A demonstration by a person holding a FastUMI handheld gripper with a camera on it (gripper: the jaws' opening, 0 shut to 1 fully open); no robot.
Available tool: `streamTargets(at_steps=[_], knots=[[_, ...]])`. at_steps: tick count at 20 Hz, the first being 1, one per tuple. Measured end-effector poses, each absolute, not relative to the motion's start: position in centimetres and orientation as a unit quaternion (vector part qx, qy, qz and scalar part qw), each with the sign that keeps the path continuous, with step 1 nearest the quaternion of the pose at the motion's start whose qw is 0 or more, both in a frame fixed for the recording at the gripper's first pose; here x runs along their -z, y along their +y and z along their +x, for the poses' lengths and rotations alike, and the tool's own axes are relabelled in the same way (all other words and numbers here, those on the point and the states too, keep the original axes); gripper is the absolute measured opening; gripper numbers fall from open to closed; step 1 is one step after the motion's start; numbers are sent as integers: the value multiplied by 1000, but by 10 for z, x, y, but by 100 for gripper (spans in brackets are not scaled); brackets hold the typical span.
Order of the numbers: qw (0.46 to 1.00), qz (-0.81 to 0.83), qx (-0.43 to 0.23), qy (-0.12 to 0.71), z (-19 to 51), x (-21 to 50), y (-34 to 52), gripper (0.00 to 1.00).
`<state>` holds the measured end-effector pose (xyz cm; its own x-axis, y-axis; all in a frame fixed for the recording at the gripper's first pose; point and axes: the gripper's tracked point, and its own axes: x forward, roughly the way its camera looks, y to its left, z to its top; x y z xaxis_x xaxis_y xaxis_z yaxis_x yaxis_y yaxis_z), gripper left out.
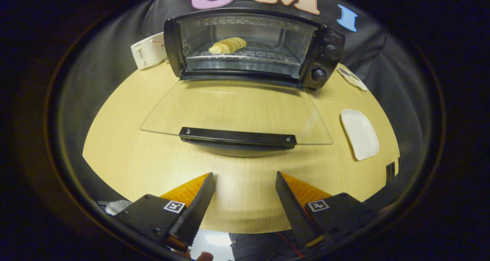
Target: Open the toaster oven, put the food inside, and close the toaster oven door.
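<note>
My jaws (pixel 245 203) spread, empty, short of the door (pixel 237 111) handle (pixel 238 136); food (pixel 227 45) on rack; risk: lifting off-centre, glass slips and slams.

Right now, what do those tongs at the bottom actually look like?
The tongs have two black wedge-shaped fingers with ridged, saw-like inner faces and orange ribbed panels on their outer sides. Each sits on a black block carrying a small square black-and-white marker. They stand open, with nothing between them.

No readable text anywhere; the square markers on the hand-held gripper (pixel 245 176) seem only coded patterns.
</note>
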<state>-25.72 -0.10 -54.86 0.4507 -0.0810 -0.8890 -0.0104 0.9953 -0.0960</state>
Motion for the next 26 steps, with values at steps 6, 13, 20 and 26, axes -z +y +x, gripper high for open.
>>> streamTargets(at_steps=[6,13,20,26], knots=[[857,-12,23,515,-231,555,4,98],[869,-8,13,494,-225,536,4,99],[895,3,5,447,-196,495,9,99],[916,-4,-10,401,-153,452,18,99]])
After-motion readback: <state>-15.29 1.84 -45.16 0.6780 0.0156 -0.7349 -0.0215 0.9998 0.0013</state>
